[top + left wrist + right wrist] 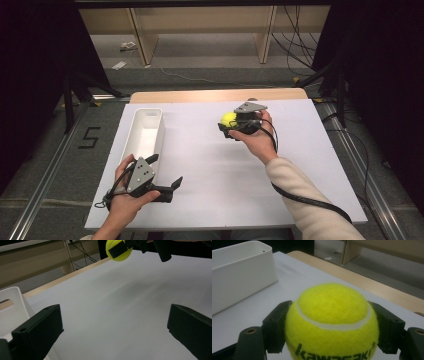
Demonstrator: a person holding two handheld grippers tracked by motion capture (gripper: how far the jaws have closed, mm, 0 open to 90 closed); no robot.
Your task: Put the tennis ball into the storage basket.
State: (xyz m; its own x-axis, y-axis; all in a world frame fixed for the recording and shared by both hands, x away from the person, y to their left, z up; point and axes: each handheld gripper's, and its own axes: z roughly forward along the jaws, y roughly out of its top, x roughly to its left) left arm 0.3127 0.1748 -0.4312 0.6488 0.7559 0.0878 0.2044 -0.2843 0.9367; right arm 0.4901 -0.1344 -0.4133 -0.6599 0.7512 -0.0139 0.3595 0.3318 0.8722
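A yellow tennis ball (228, 119) sits between the jaws of my right gripper (229, 124), which is shut on it over the middle of the white table top (210, 170). In the right gripper view the ball (332, 322) bears black lettering, and both black jaws press its sides. The left gripper view catches the ball (117, 251) far off at the top, held above the table. My left gripper (167, 172) rests near the front left of the table, jaws wide apart with nothing between them. Its midpoint (115, 327) lies over bare white surface.
A long white bin (144, 134) stands along the table's left side, just beyond my left gripper; its wall (242, 272) is to the left of the ball. A wooden strip (220, 95) edges the table's far side. Shelving and cables lie on the floor behind.
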